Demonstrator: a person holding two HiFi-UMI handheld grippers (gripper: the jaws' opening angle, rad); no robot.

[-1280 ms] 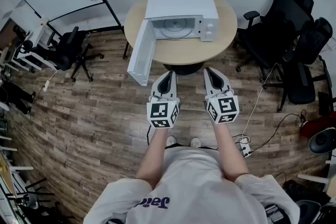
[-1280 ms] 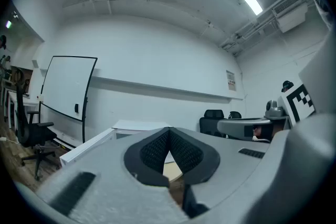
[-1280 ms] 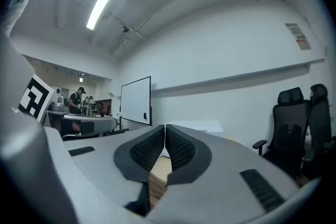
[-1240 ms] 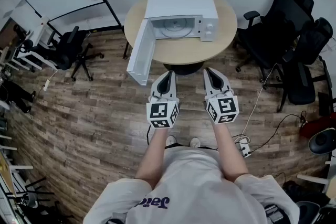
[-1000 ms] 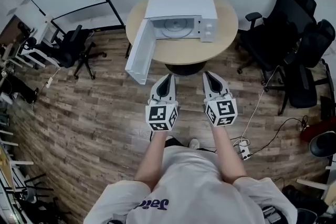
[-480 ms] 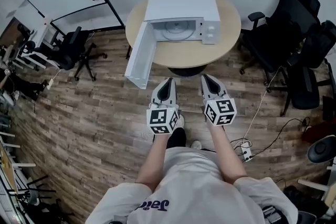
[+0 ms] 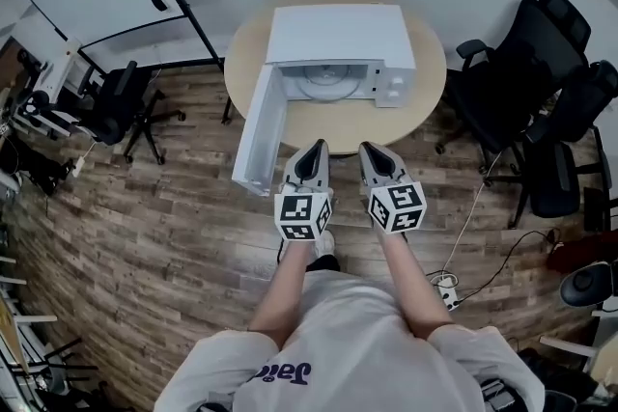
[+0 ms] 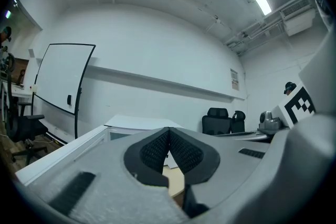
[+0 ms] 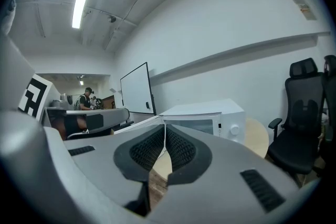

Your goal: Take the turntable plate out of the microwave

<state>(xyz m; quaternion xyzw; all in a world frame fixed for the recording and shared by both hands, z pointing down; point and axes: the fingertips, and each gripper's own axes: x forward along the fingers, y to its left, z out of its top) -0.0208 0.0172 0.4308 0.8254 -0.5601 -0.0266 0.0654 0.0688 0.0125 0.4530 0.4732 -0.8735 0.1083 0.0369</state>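
Turntable plate (image 7: 326, 84), round and glassy, lies inside boxy white microwave (image 7: 338, 32); left claw (image 7: 313, 150) and right claw (image 7: 371, 151) pinched together, empty.

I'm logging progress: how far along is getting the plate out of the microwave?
Done: the microwave has its door open, with the plate inside. In hand: the left gripper and right gripper, both shut and empty, are held short of the table. Left: reach in, grip the plate, bring it out.

Microwave (image 7: 338, 32) smooth matt white; table (image 7: 333, 123) pale smooth wood; floor (image 7: 145, 217) grainy wood planks; left gripper (image 7: 311, 150) matt grey plastic, pads (image 8: 152, 150) ribbed black.
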